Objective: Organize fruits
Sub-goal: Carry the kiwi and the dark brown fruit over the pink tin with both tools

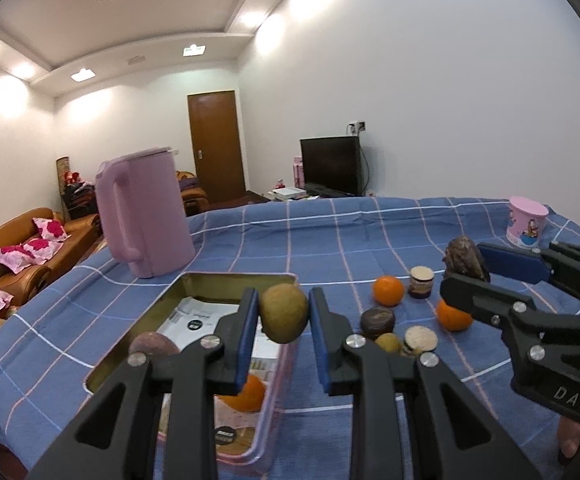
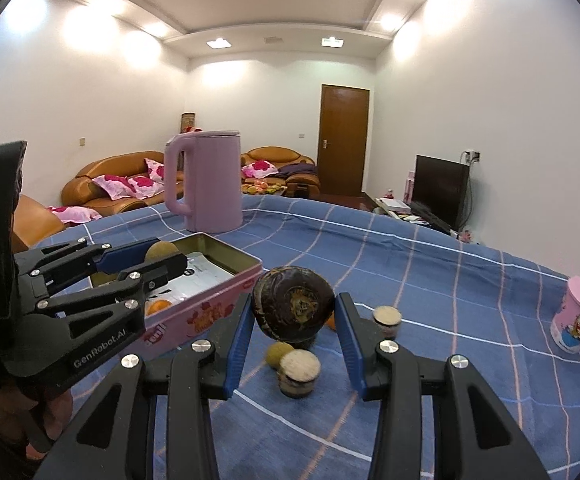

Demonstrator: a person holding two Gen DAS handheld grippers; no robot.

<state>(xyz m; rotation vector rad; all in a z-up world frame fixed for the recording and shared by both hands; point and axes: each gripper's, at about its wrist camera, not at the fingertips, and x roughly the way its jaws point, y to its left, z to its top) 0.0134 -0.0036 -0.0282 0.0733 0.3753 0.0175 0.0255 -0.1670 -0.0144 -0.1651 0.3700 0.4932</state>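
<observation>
A table spread with a blue checked cloth [image 2: 429, 264] carries everything here, with a tall lilac plastic kettle [image 2: 210, 184] standing at its far side. Just in front of the kettle lies the rectangular pink tin box with a gold inside [image 1: 194, 284], which already holds an orange [image 1: 246, 396] and a dark round fruit [image 1: 152, 345], so the sorting looks partly done. Both hands are in the carrying step. The left claw [image 1: 284, 316] pinches a brownish-green round fruit [image 1: 283, 312] and hangs over the tin's near edge; the right claw [image 2: 293, 312] pinches a dark brown wrinkled round fruit [image 2: 293, 308] above the cloth, just beside the tin's pink printed wall. Still lying loose on the cloth are two more oranges [image 1: 388, 290], another dark fruit [image 1: 377, 320], a small greenish one [image 2: 278, 354] and small round lidded jars [image 2: 298, 372]. Next, I judge, the left claw should move further over a bare patch of the tin and spread its jaws low, so the fruit does not roll; the right should wait its turn to avoid a knock.
</observation>
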